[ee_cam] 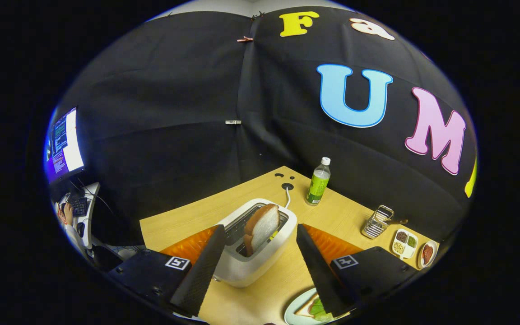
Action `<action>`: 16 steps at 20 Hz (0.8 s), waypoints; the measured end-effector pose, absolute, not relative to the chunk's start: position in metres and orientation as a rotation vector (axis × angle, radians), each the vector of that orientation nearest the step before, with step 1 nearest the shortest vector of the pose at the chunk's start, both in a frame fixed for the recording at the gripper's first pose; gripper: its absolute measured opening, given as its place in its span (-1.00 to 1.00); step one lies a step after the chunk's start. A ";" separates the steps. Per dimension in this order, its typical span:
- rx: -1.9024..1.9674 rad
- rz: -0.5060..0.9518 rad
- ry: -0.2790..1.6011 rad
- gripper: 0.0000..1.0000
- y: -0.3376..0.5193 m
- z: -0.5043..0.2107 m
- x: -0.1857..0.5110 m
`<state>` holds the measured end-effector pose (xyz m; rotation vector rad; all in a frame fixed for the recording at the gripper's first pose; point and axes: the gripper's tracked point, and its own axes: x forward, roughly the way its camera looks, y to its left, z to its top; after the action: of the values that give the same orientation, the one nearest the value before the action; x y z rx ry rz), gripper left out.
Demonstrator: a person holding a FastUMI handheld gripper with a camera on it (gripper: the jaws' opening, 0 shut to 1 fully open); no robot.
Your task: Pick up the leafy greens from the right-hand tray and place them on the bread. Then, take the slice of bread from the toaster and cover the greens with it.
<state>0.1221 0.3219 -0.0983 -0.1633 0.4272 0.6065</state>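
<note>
The gripper (260,243) hangs with fingers spread wide, grasping nothing; the white toaster (253,253) sits between them, its bread slice (262,228) upright in the slot. At five o'clock, what looks like greens (318,308) on bread lies on a plate (294,311), partly hidden.

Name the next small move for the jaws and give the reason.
Probably ease the open gripper forward and down so its jaws straddle the bread slice standing up out of the toaster, then close. The leafy greens already lie on the bread on the plate, so the covering slice seems next.
</note>
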 end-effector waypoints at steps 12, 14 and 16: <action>-0.243 0.497 0.529 0.82 0.366 -0.170 0.178; -0.230 0.464 0.533 0.33 0.367 -0.172 0.185; -0.208 0.441 0.554 -0.07 0.367 -0.172 0.183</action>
<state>0.1833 0.3671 -0.1725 -0.2081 0.5540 0.4411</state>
